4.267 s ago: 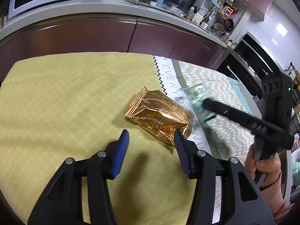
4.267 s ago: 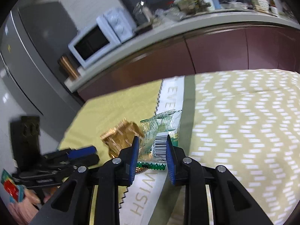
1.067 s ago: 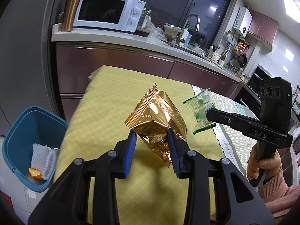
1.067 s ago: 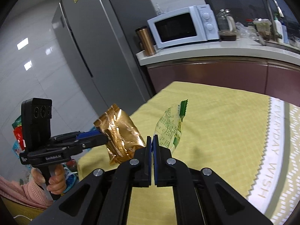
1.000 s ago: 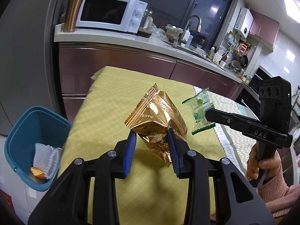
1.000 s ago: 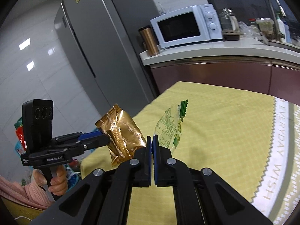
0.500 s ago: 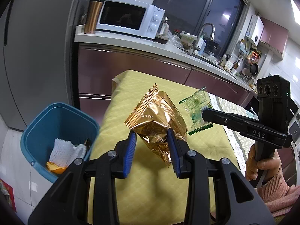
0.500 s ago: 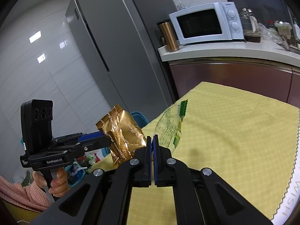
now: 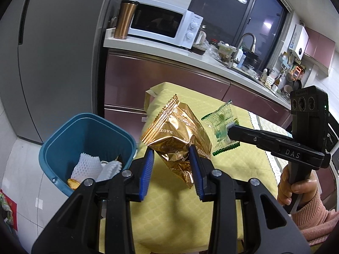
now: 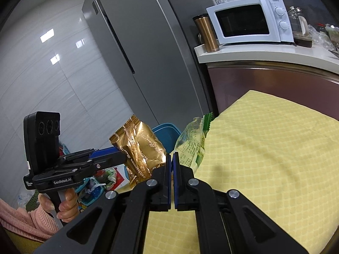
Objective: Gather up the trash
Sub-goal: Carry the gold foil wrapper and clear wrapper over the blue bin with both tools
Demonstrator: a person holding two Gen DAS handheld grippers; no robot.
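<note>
Left wrist view: your left gripper [image 9: 171, 170] pinches the gold wrapper [image 9: 177, 138], right gripper [image 10: 171, 170] clamps the green wrapper [image 10: 193, 142]; release early and both miss the blue bin [image 9: 63, 131].

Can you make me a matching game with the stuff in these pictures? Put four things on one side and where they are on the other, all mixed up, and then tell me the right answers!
Things:
1. gold wrapper
2. green wrapper
3. blue bin
4. copper tumbler

Places:
A. on the floor beside the table with the yellow cloth
B. pinched in the right gripper
C. on the counter next to the white microwave
D. held between the pads of the left gripper

Right pairs: 1-D, 2-B, 3-A, 4-C
</note>
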